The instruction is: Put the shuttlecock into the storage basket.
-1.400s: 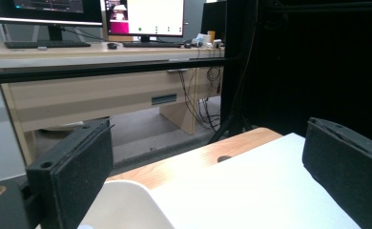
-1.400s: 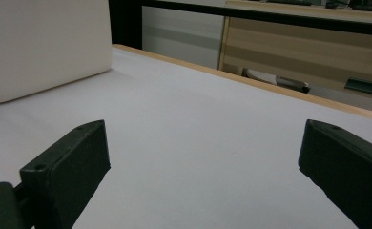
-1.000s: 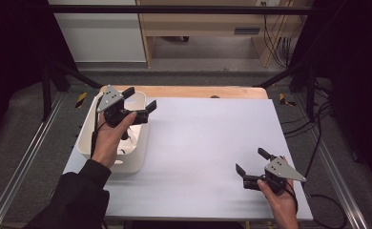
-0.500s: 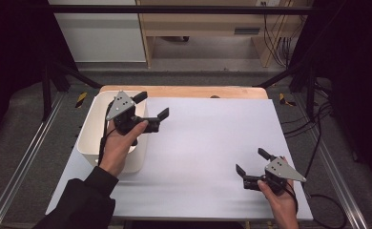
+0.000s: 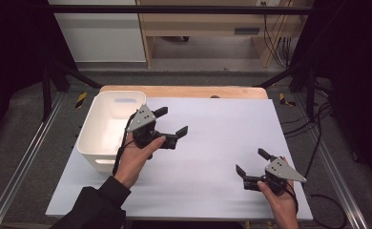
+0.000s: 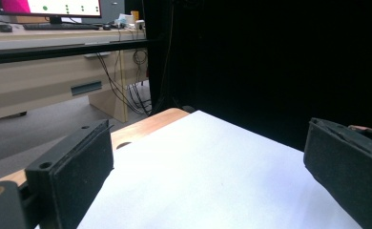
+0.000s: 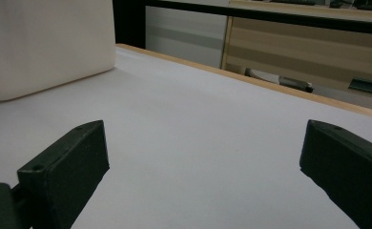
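— What's the room like from where you stand?

— Dark curtains at the sides, a pale wooden desk at the top of the high view, and cables hanging at the upper right. In the middle sits a table (image 5: pixel 212 157) with a white sheet over it; a strip of bare wood shows along its far edge.

— Any room to move?

— Plenty. The sheet is bare from centre frame to the right edge. A white bin (image 5: pixel 108 128) sits at the sheet's left edge, left of centre.

— And the grippers?

— The left gripper (image 5: pixel 170 127) hovers just beside the bin's right wall, jaws spread wide, holding nothing. The right gripper (image 5: pixel 251 161) sits low at the lower right near the sheet's front edge, also spread and empty.

— Anything the gripper views add?

— The left gripper view shows a monitor (image 6: pixel 48 7) at its upper left; the right gripper view catches the bin's wall at upper left.
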Motion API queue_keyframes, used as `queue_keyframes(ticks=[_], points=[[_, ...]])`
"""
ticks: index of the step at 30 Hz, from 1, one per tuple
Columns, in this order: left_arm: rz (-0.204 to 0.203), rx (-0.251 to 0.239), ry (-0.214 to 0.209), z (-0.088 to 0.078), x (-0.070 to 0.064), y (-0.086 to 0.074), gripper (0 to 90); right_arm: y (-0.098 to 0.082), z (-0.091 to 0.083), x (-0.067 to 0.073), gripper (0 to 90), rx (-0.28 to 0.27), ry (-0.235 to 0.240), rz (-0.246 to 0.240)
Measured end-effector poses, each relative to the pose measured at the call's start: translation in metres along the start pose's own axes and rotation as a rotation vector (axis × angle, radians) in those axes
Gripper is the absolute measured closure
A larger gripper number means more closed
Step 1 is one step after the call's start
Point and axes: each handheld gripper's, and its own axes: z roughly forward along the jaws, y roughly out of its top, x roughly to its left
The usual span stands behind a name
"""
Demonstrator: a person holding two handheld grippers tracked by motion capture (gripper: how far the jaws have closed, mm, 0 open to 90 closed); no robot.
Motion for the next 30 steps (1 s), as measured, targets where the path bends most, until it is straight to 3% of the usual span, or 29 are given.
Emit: queue_keyframes(ticks=[15,23,30], points=[[-0.034,0.0,-0.028,-0.004,-0.02,-0.049,2.7,-0.001,0.0,0.001,2.6,0.004,-0.003,-0.002],[-0.054,-0.013,-0.031,-0.019,-0.031,-0.071,2.8,-0.001,0.001,0.001,2.7,0.007,0.002,-0.004],[-0.029,-0.015,-0.034,-0.036,-0.039,-0.082,2.9,-0.001,0.002,0.004,2.8,0.012,0.003,-0.011]])
